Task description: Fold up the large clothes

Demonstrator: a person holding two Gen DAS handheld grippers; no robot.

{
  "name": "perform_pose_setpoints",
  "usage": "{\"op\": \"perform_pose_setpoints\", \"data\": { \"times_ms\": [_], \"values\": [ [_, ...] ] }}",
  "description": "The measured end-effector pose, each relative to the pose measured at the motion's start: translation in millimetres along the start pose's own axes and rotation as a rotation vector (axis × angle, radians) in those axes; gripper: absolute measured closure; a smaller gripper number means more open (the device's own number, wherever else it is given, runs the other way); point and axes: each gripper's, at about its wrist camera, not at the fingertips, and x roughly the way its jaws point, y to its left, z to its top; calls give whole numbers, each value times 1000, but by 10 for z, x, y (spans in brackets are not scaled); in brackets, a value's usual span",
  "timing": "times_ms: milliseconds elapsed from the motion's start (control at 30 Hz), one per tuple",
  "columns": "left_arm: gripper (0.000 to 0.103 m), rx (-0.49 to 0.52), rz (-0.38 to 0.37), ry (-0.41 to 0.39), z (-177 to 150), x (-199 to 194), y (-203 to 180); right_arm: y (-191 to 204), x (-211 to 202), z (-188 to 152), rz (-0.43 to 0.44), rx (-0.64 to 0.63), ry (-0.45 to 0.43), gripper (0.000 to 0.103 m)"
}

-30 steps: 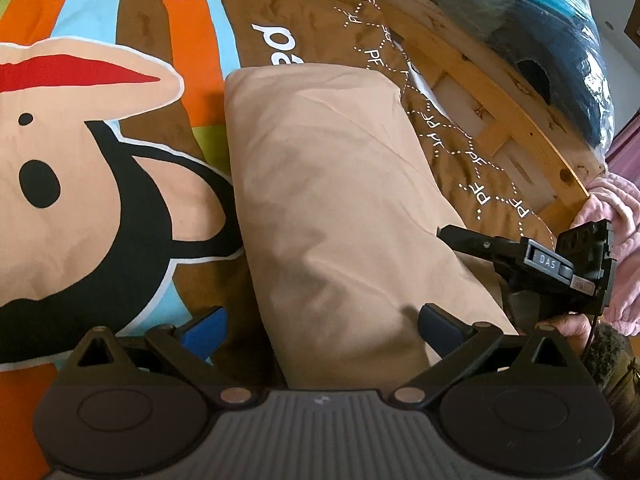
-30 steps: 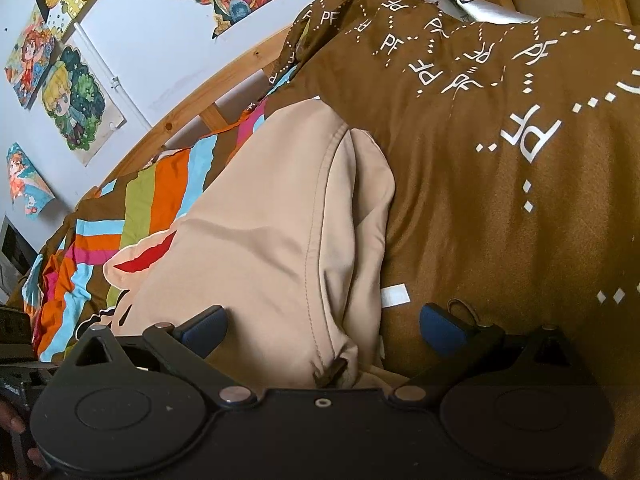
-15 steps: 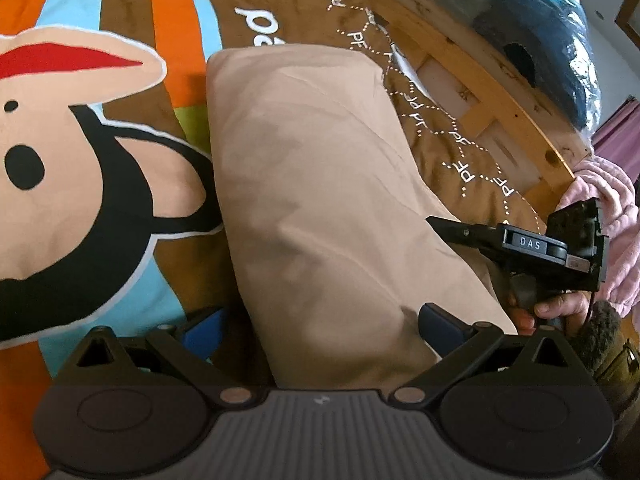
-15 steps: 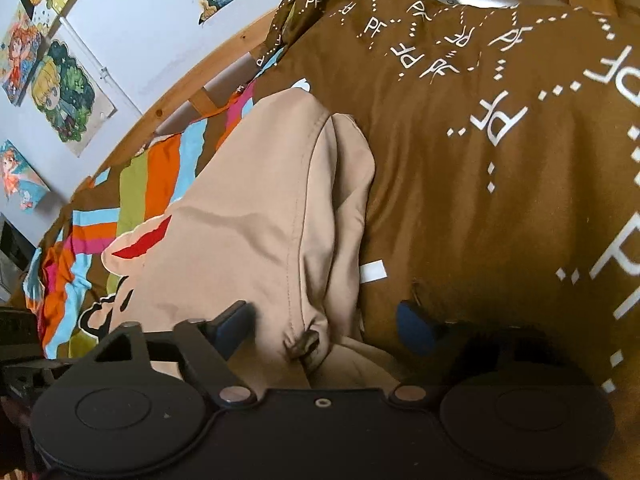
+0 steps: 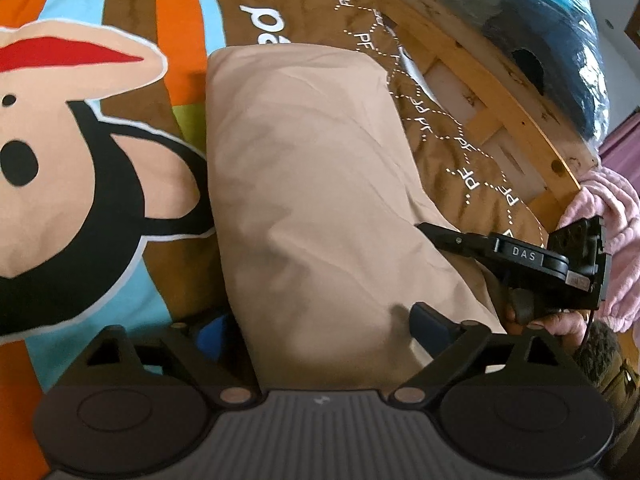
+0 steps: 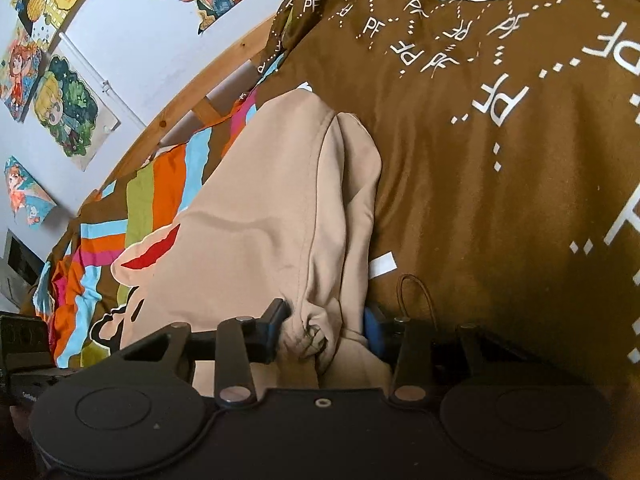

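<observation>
While right gripper [image 6: 326, 330] jaws are closing, pinching tan garment [image 6: 256, 216] corner to lift it for folding, left gripper [image 5: 320, 322] is straddling the near edge, open.

Bed covered by brown duvet [image 6: 500, 200] with white "PF" lettering, bright stripes and cartoon print [image 5: 60, 160]. Curved wooden bed rail [image 5: 480, 92] at far edge. Pale wall [image 6: 132, 60], far left, hung with colourful drawings [image 6: 64, 108]. Daylight.
</observation>
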Motion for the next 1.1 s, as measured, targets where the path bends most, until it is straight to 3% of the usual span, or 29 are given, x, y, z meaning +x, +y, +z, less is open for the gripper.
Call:
{"op": "perform_pose_setpoints", "data": {
  "times_ms": [233, 300, 533, 733, 833, 933, 1100],
  "values": [
    [4, -68, -31, 11, -30, 39, 94, -24, 26, -34, 4, 9, -18, 53],
    [12, -76, -49, 10, -14, 41, 82, -32, 28, -38, 8, 11, -22, 53],
    [20, -64, -9, -6, -20, 12, 18, 58, 21, -61, -26, -13, -33, 57],
    [28, -71, 8, -37, -54, -51, 0, 150, 71, -103, -82, -22, -52, 50],
    [35, 3, 67, -73, -65, -109, -176, 193, 49, -148, -96, -31, -75, 57],
    [38, 96, 114, -117, -111, -201, -369, 229, 5, -164, -86, -24, -77, 72],
    [41, 181, 123, -156, -135, -370, -481, 375, -112, -223, -81, -38, -116, 82]
  ]
}}
